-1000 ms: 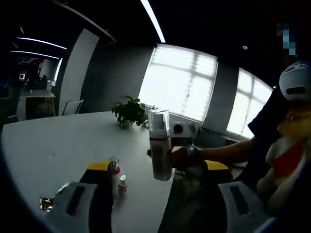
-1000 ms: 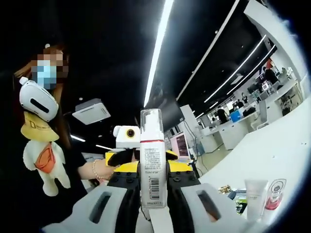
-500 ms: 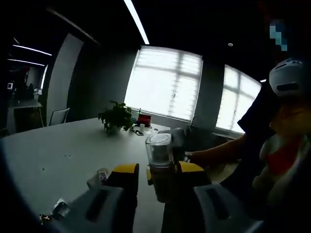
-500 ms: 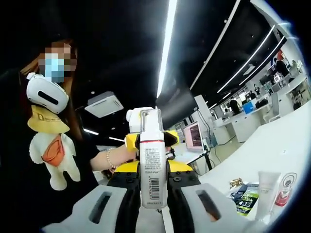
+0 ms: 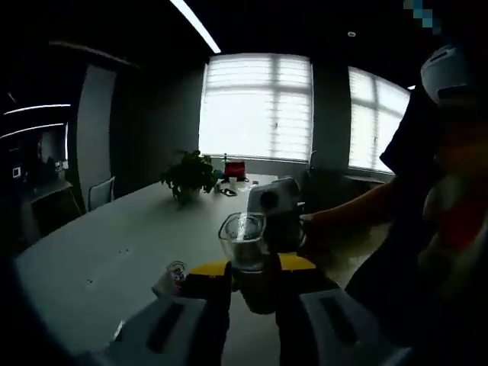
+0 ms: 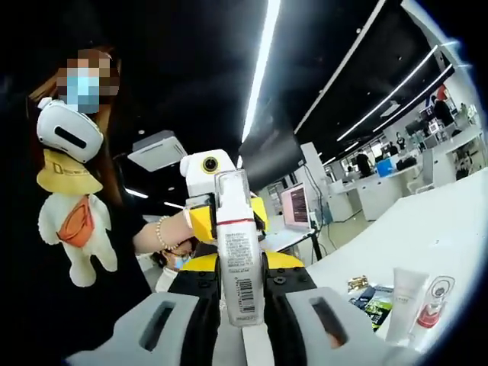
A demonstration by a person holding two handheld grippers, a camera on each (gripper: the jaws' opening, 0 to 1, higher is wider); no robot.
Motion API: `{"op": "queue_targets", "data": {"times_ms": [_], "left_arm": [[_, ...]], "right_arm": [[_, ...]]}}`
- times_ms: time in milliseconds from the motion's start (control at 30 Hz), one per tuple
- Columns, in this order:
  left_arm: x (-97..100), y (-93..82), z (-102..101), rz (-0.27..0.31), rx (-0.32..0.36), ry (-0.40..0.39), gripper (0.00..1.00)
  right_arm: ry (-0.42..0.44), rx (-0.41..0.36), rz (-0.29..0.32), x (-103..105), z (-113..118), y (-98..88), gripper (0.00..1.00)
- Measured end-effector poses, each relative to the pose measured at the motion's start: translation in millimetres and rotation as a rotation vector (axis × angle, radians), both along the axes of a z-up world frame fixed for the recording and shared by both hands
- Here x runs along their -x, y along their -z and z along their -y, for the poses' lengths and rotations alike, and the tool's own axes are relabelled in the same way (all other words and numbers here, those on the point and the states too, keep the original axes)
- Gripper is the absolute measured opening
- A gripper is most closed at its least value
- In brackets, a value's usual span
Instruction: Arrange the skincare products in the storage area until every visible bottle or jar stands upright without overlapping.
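The white counter [image 5: 91, 259] is stretching away from the left gripper view toward bright windows and a potted plant [image 5: 189, 174] at its far end. Over the last second this view has swung, so the counter that lay on the left a moment ago is now spreading wider below, which reads as the hand turning rather than things moving.

The pump bottle [image 6: 238, 259] is the task's thing: it is being held up in the air, upright and clear of the counter, clenched low on its body by the fingers of the right gripper [image 6: 242, 320]. In the left gripper view the same bottle's clear cap [image 5: 244, 232] has gone from standing ahead at mid-distance to sitting right between the fingers of the left gripper [image 5: 252, 305]; whether those fingers are pressing on it cannot be told. This looks like a handover or regrasp under way, with the bottle not yet placed.

Near the right edge of the right gripper view, a white tube [image 6: 404, 303] and a small red-and-white bottle [image 6: 432, 301] are standing upright side by side on the counter, just beside each other. A tiny red-capped vial [image 5: 176, 272] is standing on the counter near the left fingers.
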State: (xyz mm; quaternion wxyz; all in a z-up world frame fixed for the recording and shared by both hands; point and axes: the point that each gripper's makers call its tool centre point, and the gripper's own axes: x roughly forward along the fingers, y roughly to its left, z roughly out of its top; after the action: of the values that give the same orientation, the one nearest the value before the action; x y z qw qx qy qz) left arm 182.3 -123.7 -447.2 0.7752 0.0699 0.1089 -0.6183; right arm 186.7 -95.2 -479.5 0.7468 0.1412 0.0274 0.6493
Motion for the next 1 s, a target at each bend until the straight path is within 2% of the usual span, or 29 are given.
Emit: {"op": "queue_targets", "data": {"times_ms": [100,233,333,367,533,700,767,800,867,1000], "left_arm": [[-1.5,8.3,3.2,0.048,-0.052,0.001,0.2],[-0.4,22.1,11.2,0.097,-0.11,0.029,0.2],[-2.9,27.4,13.7,0.084,-0.108,0.037,0.2],[-5.9,29.5,12.6,0.065,-0.098,0.038,0.2],[-11.6,37.4,13.4,0.051,-0.089,0.059,0.2],[-16.9,53.7,16.2,0.049,-0.101,0.069,0.2],[-19.2,60.9,16.9,0.049,-0.105,0.075,0.2],[-20.5,64.6,17.0,0.045,-0.109,0.078,0.2],[-23.1,69.1,17.4,0.042,-0.108,0.083,0.2],[-28.9,75.9,18.5,0.031,-0.104,0.087,0.2]], "right_arm": [[0.066,0.1,0.03,-6.7,3.9,14.7,0.24],[0.069,0.181,0.047,-5.1,5.4,26.6,0.23],[0.081,0.203,0.048,-6.3,8.6,31.1,0.23],[0.085,0.209,0.046,-6.5,10.5,32.8,0.23],[0.108,0.236,0.032,-9.7,17.2,40.9,0.23],[0.162,0.282,0.008,-17.6,21.2,59.0,0.24],[0.186,0.312,0.007,-20.1,22.5,67.1,0.29],[0.202,0.346,0.007,-22.2,24.5,74.1,0.34],[0.201,0.356,-0.008,-22.0,24.4,79.9,0.4],[0.214,0.361,-0.028,-22.9,26.0,85.9,0.42]]}}
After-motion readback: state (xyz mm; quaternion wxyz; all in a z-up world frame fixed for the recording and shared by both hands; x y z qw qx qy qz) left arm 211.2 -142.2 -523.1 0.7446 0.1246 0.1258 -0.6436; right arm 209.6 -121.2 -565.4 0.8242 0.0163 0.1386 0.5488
